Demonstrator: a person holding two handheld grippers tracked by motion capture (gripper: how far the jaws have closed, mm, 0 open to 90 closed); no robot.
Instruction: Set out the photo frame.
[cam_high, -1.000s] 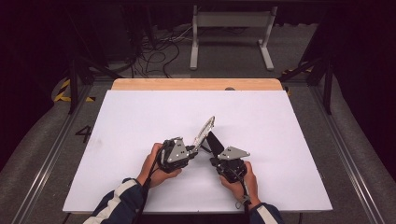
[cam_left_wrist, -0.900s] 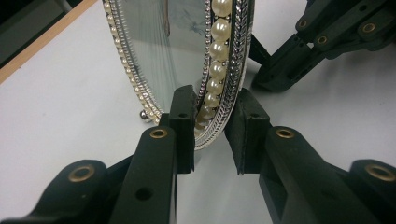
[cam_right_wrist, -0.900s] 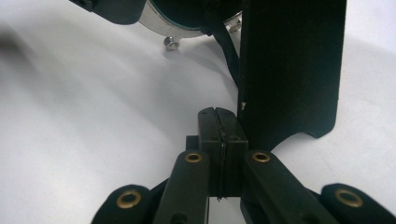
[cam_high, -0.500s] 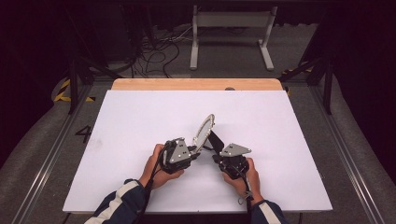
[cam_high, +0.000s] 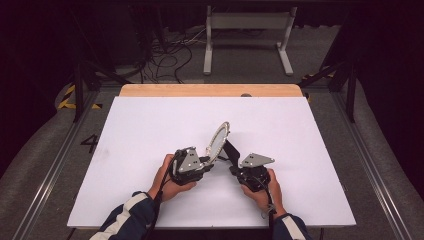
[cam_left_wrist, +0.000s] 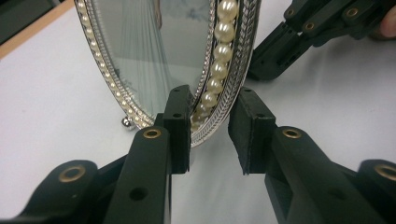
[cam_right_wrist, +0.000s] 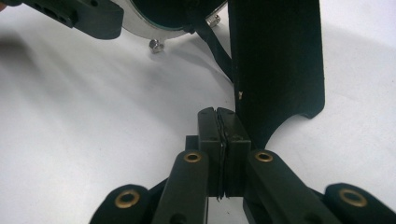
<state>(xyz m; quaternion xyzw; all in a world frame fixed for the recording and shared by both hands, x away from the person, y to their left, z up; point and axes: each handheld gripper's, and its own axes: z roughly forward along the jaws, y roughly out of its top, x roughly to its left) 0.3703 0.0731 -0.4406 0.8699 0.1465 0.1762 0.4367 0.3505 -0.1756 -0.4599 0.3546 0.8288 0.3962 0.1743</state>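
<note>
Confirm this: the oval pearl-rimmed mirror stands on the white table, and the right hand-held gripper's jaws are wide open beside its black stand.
Not quite. The right hand-held gripper has its jaws shut, pads pressed together, as the right gripper view shows. It is beside the black stand of the mirror.

I note mirror standing on bench, near middle, tilted back on prop stand behind it. My left tongs at mirror's lower rim, left of it, rim between jaws. My right tongs right of mirror, beside stand's foot. Both hands at bench's near edge; far half behind mirror.
</note>
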